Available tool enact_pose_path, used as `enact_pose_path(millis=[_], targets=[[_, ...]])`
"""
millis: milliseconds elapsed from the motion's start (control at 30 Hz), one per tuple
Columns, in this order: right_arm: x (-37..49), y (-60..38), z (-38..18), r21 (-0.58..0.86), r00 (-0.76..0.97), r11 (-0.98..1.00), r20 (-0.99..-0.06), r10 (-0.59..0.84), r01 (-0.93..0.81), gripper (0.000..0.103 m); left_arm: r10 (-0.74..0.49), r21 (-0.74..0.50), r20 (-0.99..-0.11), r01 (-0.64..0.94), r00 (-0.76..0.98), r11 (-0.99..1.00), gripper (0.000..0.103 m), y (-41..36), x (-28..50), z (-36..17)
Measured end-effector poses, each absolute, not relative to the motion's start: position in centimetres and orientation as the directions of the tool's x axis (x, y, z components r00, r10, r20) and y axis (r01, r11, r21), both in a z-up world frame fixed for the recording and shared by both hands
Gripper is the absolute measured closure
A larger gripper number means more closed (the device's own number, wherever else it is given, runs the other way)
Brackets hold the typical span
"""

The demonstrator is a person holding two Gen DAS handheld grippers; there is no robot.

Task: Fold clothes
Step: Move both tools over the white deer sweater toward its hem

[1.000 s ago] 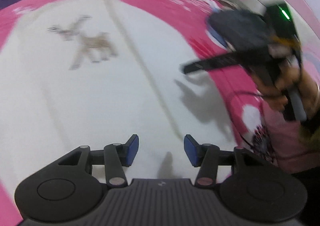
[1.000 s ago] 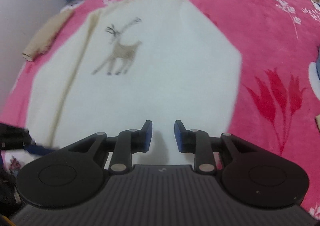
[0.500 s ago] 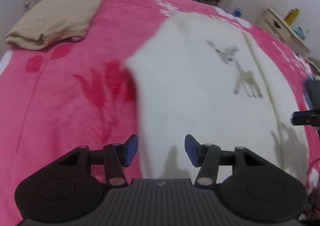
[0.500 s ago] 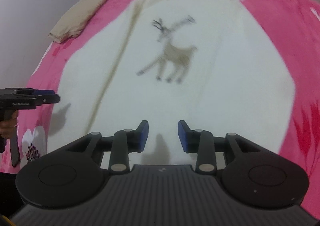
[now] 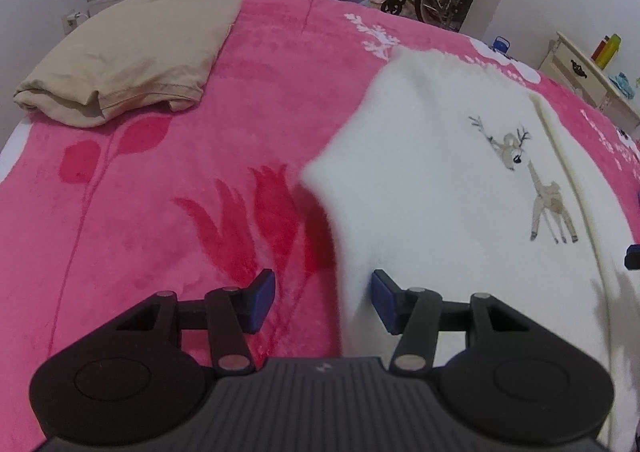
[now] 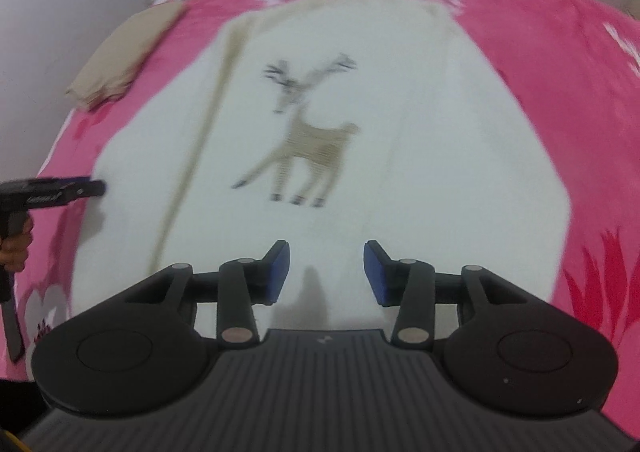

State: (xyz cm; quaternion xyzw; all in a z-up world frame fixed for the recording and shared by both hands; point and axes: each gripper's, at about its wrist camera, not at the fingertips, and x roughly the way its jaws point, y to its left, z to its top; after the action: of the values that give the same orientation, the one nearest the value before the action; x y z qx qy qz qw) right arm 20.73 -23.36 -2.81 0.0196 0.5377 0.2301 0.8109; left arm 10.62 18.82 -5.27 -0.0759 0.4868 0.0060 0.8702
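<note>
The beige garment (image 5: 124,51) lies folded, the white deer garment (image 5: 460,187) lies spread flat, and the left gripper (image 5: 323,302) and right gripper (image 6: 326,272) hover released, grasping nothing.

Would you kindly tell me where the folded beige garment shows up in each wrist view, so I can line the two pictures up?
Left wrist view: the folded beige garment lies upper left on the pink blanket, sharp and large.
Right wrist view: the same garment sits small and blurred at upper left, near the wall.
Shared landmark: the deer motif on the white garment.
</note>
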Motion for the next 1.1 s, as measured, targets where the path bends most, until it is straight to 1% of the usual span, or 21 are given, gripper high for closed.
enact_pose_path(millis=[100, 333, 433, 500, 833, 967, 1100], targets=[[21.2, -24.2, -3.7, 0.285, 0.316, 0.907, -0.869, 0.381, -0.311, 0.062, -0.058, -0.113, -0.850, -0.075, 0.524, 0.991, 0.045, 18.8, 10.7, -5.9], [22.2, -25.4, -5.4, 0.309, 0.315, 0.921, -0.873, 0.373, -0.236, 0.062, -0.080, -0.141, -0.854, -0.081, 0.515, 0.987, 0.038, 19.4, 10.8, -6.9], [22.4, -26.0, -5.6, 0.327, 0.316, 0.922, -0.869, 0.380, -0.208, 0.062, -0.096, -0.162, -0.853, -0.086, 0.513, 0.983, 0.038, 19.7, 10.9, -6.7], [22.5, -26.5, -5.7, 0.339, 0.318, 0.921, -0.867, 0.384, -0.190, 0.062, -0.107, -0.176, -0.853, -0.089, 0.511, 0.980, 0.040, 19.9, 10.9, -6.6], [22.7, -27.4, -6.0, 0.380, 0.321, 0.914, -0.856, 0.406, -0.142, 0.062, -0.166, -0.255, -0.847, -0.111, 0.505, 0.961, 0.040, 20.9, 11.2, -6.0], [22.6, -27.0, -5.7, 0.403, 0.313, 0.902, -0.846, 0.432, -0.156, 0.062, -0.228, -0.328, -0.838, -0.125, 0.496, 0.936, 0.040, 21.2, 11.7, -6.4], [22.3, -26.0, -5.4, 0.422, 0.299, 0.885, -0.834, 0.464, -0.198, 0.061, -0.228, -0.336, -0.828, -0.126, 0.513, 0.933, 0.040, 21.0, 12.5, -6.9]])
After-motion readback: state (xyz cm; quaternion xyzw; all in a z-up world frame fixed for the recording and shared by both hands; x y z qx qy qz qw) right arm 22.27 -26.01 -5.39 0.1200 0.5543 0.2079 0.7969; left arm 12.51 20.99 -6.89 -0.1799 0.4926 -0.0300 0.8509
